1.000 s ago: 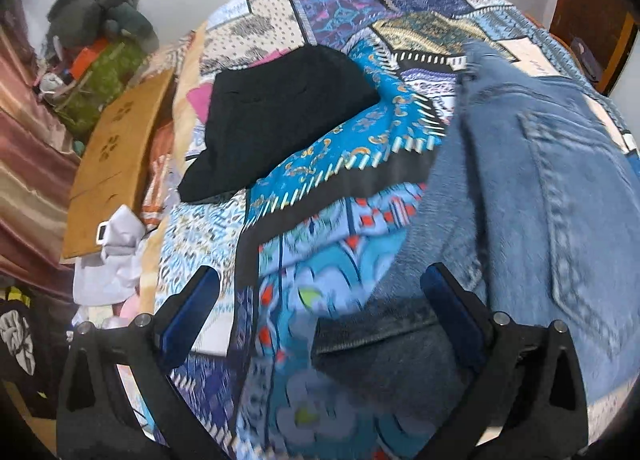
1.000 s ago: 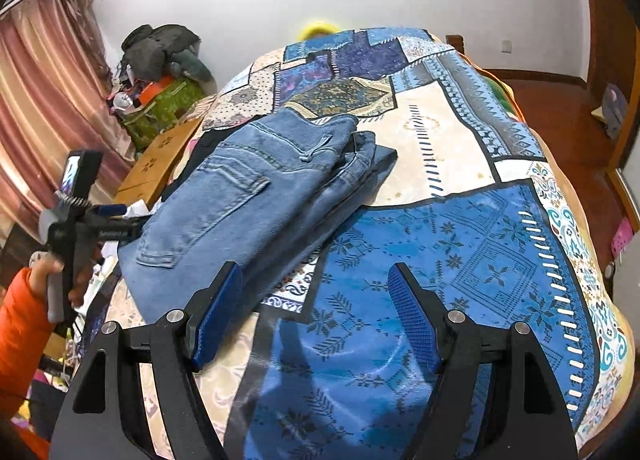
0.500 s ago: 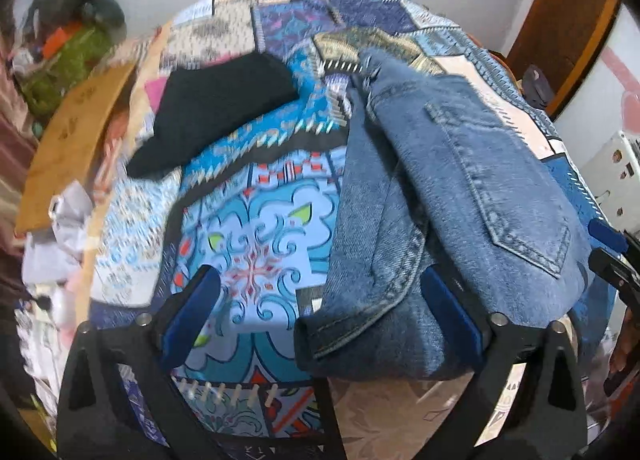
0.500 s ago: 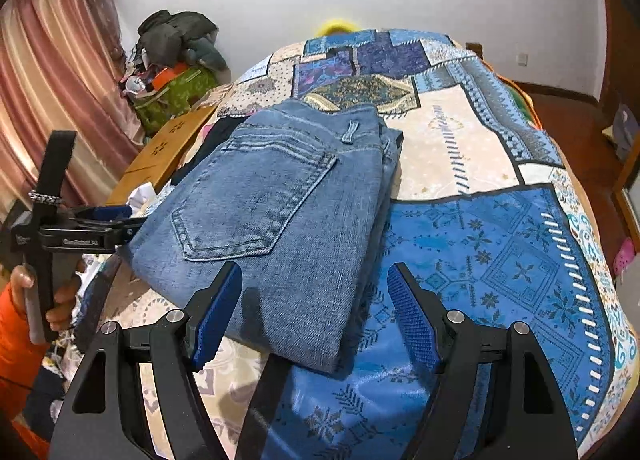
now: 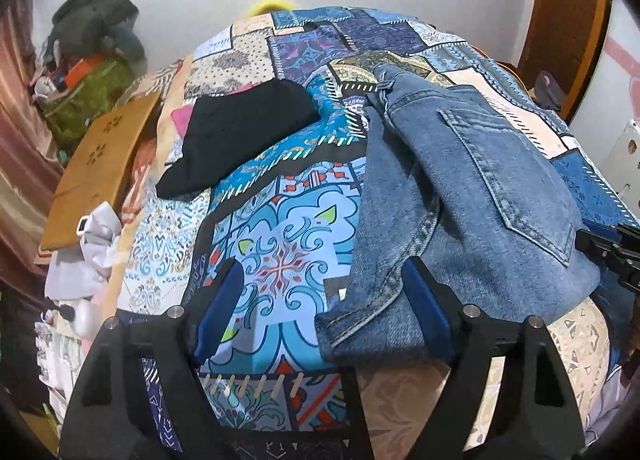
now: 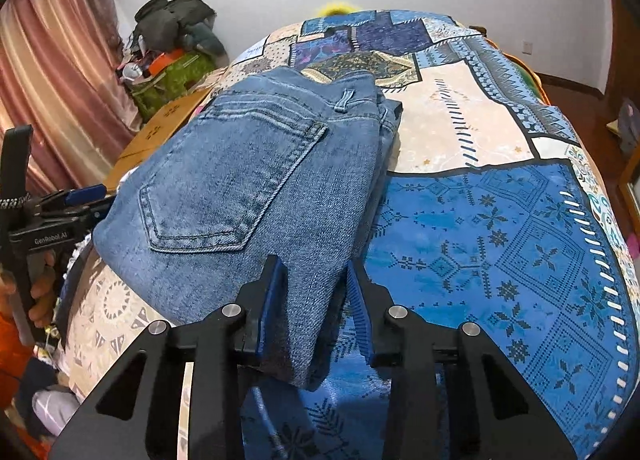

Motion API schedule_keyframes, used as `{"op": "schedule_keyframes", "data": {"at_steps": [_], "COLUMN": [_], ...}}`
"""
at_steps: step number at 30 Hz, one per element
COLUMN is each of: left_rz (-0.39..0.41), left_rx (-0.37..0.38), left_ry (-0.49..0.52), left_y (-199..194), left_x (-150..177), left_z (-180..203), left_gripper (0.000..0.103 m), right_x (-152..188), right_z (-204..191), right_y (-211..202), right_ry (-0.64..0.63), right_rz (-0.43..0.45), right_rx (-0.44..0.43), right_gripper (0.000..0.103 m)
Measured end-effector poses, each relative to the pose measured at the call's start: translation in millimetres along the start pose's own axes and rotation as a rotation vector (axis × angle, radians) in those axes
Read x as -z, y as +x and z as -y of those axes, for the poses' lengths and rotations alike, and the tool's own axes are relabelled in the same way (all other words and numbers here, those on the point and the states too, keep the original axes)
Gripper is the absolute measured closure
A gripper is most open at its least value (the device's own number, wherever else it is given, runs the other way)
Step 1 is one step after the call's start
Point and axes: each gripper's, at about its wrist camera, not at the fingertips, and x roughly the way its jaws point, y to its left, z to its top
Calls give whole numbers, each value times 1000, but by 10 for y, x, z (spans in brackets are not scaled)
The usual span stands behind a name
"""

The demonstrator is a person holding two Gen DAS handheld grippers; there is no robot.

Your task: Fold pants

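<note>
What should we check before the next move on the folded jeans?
1. Right claw closed on corner of folded blue denim jeans: ok, cloth sits between narrowed fingers.
2. Left claw free: ok, open; one finger beside the hem.
3. Jeans folded compactly: ok, back pocket up, layers stacked.
4. Jeans fully on patchwork blue bedspread: ok.
5. Black folded garment apart from the jeans: ok.
6. Grip depth through all layers: cannot tell.

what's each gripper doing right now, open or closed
Left gripper: open, holding nothing, its right finger against the jeans.
Right gripper: closing around the jeans' corner; whether it grips cannot be told.
</note>
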Motion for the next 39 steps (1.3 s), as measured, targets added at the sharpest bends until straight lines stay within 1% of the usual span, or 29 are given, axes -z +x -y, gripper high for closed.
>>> {"op": "schedule_keyframes", "data": {"at_steps": [2, 5, 7, 9, 11, 13, 15, 18, 20, 22, 24, 27, 30, 34, 35, 36, 37, 38, 39], "left_rz": [-2, -16, -25, -10, 28, 51, 68, 77, 88, 102, 110, 85, 13, -83, -98, -122, -130, -132, -128], "left_rx": [-1, 17, 27, 16, 0, 1, 30, 63, 79, 81, 66, 69, 106, 142, 146, 157, 168, 184, 200], "left_ry": [12, 29, 46, 66, 89, 95, 90, 79, 85, 100, 124, 150, 163, 181, 182, 180, 175, 170, 168], "left_y": [-31, -53, -69, -98, -128, -125, -93, -18, 38, 121, 237, 435, 753, 1155, 1221, 1327, 1370, 1412, 1424], "left_x": [-3, -44, -121, -219, -362, -510, -695, -957, -1125, -1297, -1452, -1611, -1749, -1822, -1821, -1822, -1807, -1801, -1794], "left_z": [-2, -17, -15, -1, 17, 31, 46, 74, 116, 169, 230, 291, 360, 440, 455, 461, 460, 455, 454], "left_gripper": [20, 20, 20, 20, 20, 17, 15, 14, 12, 8, 6, 5, 5, 5, 5, 5, 5, 6, 10], "right_x": [-4, -27, -77, -155, -243, -335, -467, -626, -761, -872, -980, -1126, -1283, -1416, -1448, -1472, -1497, -1517, -1525], "right_z": [1, -28, -32, -28, -14, 17, 46, 94, 142, 177, 223, 289, 369, 485, 515, 541, 575, 608, 638], "right_y": [-11, -42, -75, -118, -154, -171, -171, -142, -91, -28, 67, 230, 475, 790, 893, 957, 1047, 1106, 1194], "right_ry": [-10, -33, -46, -52, -56, -53, -57, -58, -56, -58, -65, -67, -46, 3, 22, 34, 52, 64, 79], "right_rz": [-2, -1, -10, -9, 5, 22, 45, 76, 92, 97, 101, 81, 44, -18, -46, -65, -86, -101, -127], "right_rx": [10, 34, 43, 49, 52, 42, 41, 52, 61, 69, 74, 65, 35, -9, -14, -17, -24, -29, -43], "right_gripper": [72, 68, 65, 64, 64, 63, 58, 53, 51, 50, 49, 48, 48, 48, 48, 51, 54, 63, 69]}}
